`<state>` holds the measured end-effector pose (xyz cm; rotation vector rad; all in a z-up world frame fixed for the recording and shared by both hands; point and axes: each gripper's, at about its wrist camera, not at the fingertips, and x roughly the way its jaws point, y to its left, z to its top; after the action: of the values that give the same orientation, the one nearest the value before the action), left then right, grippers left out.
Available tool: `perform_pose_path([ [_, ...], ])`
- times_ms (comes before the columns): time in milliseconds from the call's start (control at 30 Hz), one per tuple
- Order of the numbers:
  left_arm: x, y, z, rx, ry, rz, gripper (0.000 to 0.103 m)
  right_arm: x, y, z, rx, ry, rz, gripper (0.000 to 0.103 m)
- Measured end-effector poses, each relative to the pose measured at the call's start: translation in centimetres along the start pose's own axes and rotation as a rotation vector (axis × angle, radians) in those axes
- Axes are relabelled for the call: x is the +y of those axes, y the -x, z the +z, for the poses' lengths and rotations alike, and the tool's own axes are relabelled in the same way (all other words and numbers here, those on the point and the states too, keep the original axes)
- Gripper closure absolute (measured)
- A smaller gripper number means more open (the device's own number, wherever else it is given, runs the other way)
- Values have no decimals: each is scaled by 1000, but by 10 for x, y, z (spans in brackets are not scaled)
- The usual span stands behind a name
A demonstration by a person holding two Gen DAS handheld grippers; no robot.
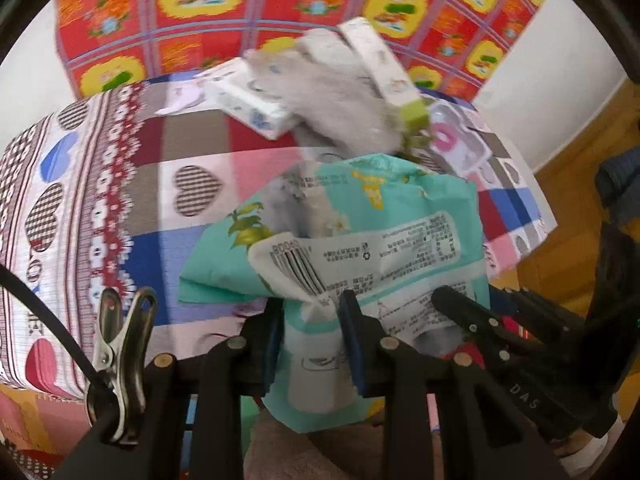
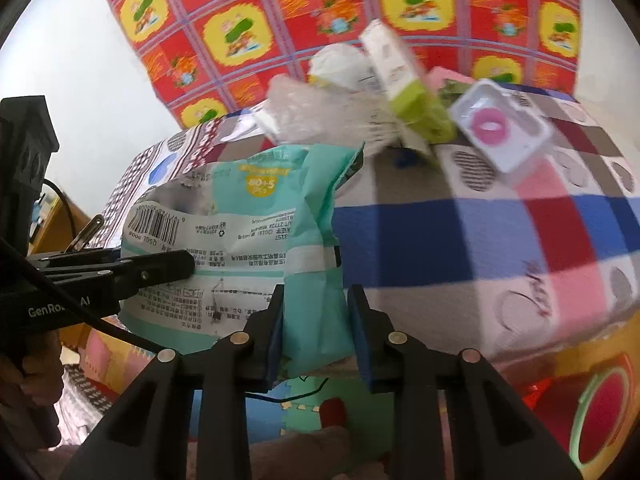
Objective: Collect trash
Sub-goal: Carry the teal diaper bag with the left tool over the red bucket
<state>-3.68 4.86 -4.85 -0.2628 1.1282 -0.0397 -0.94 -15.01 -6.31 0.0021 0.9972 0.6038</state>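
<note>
A teal and white wipes packet hangs crumpled over the near edge of the bed, barcode side up. My left gripper is shut on its lower fold, the blue pads pinching the film. My right gripper is shut on another fold of the same packet. Each view shows the other gripper's black fingers against the packet's printed face. Further back on the bed lies a trash pile: crumpled clear wrap, a green-ended carton and a white box.
A clear blister tray with a pink lip shape lies right of the pile. The checked, heart-print bed cover fills the middle. A red and yellow cloth hangs behind. Wooden floor and foam mats lie below.
</note>
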Motion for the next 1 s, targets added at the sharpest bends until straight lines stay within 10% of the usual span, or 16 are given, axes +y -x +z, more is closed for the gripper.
perform_pose_path([
  [1000, -244, -24, -40, 4, -328, -143, 74, -170, 145, -97, -171, -224, -209, 73],
])
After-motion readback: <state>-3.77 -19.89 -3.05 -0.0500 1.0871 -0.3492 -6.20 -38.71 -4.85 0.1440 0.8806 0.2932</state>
